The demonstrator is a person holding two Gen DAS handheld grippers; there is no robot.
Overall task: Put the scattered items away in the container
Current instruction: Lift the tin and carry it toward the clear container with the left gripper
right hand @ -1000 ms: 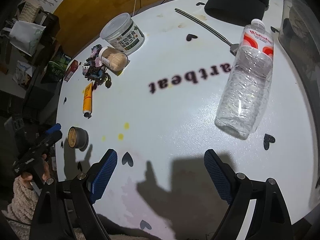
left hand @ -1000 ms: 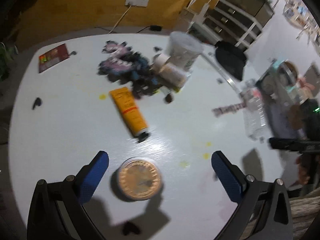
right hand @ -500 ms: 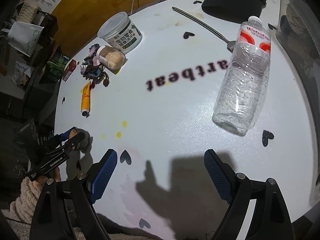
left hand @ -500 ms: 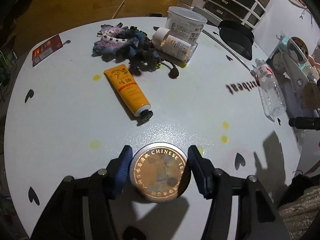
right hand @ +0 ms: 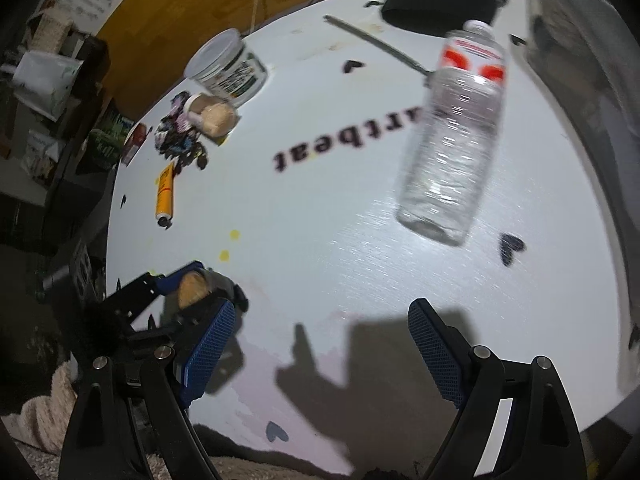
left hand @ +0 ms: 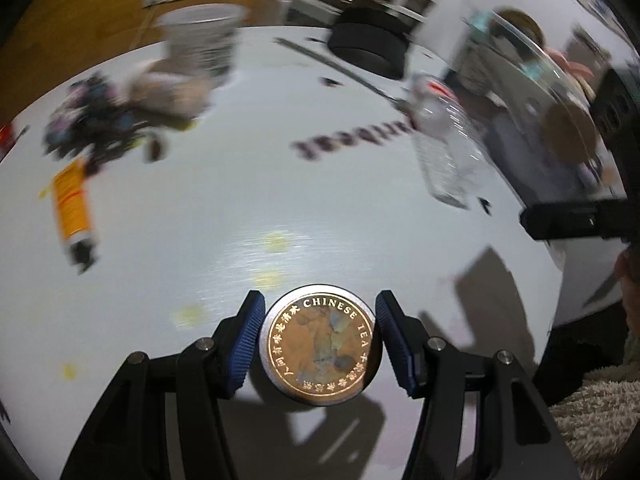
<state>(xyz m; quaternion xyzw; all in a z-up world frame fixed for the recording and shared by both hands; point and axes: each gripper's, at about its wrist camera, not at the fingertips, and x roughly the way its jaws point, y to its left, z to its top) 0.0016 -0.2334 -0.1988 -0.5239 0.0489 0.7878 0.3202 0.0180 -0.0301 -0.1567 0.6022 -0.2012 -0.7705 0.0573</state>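
step: pick done on one item, carry to the container looks like the phase in hand (judgement; left wrist view is motion-blurred everywhere but the tin).
left gripper [left hand: 319, 342]: closed down on the round silver tin with copper "CHINESE TEA" lid [left hand: 319, 345]; both blue ribbed pads [left hand: 245, 344] touch its rim, left and right. Tin sits near edge of the white round table [left hand: 240, 208]; shadow under it suggests it's lifted, can't confirm.
right gripper [right hand: 316, 354]: wide open, nothing between the fingers, hanging over the near table edge.
container: clear curved-wall tub [left hand: 532, 92] at far right of the table, already holding blurred items; likely the target.
still scattered: clear plastic water bottle with red label [right hand: 456, 136] lying right of centre, near the tub; orange squeeze tube with black cap [right hand: 165, 194] at left; white lidded tub with green print [right hand: 228, 68], small jar lying on its side [right hand: 210, 114] and dark crocheted bundle [right hand: 178, 136] at far left.
next: carry the tin right and far, over the tub rim, clear of the bottle, then release. Grip is on a smooth round rim, so keep it level; slip is the risk.
after: right gripper is nearest the bottle, a sensible next pick.
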